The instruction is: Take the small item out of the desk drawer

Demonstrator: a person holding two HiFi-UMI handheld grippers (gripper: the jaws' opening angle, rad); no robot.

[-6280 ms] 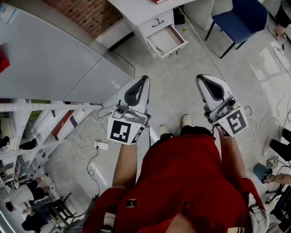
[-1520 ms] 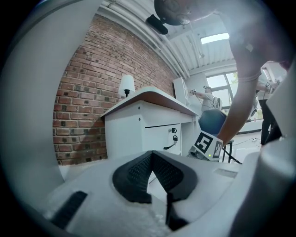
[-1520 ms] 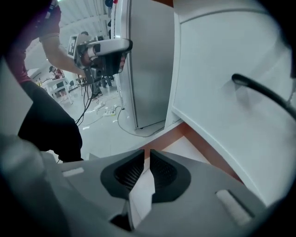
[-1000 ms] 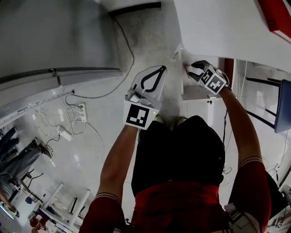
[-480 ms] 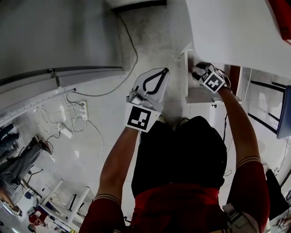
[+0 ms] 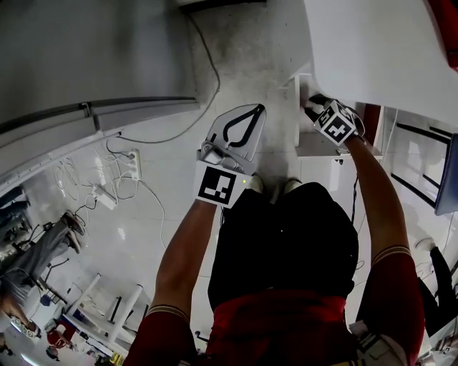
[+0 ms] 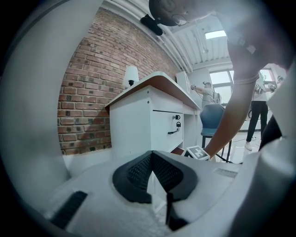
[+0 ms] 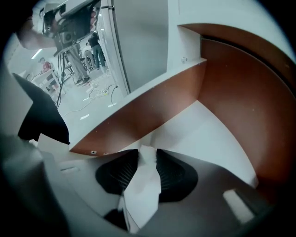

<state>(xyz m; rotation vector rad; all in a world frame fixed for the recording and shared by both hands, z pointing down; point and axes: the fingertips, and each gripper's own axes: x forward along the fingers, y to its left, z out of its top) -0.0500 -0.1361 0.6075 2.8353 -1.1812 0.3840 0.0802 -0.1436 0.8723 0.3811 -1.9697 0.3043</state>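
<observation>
The white desk (image 6: 372,50) has a drawer (image 6: 300,107) pulled out, with brown side walls (image 8: 138,118) and a white bottom. My right gripper (image 6: 310,101) points steeply down into it. In the right gripper view a small white crumpled item (image 8: 145,180) fills the gap of the right gripper (image 8: 148,155); the jaws have just been closing and both pads press on it. My left gripper (image 6: 250,111) hangs beside the desk over the floor, shut and empty, and the left gripper (image 7: 151,157) faces the desk's side (image 7: 134,125).
A grey panel (image 6: 86,50) stands at the left. Cables and a power strip (image 6: 132,168) lie on the floor. A blue chair (image 6: 447,175) stands right of the desk. A red thing (image 6: 447,14) lies on the desktop. People stand far off.
My right gripper has sunk a little deeper into the drawer. The left gripper has kept its place.
</observation>
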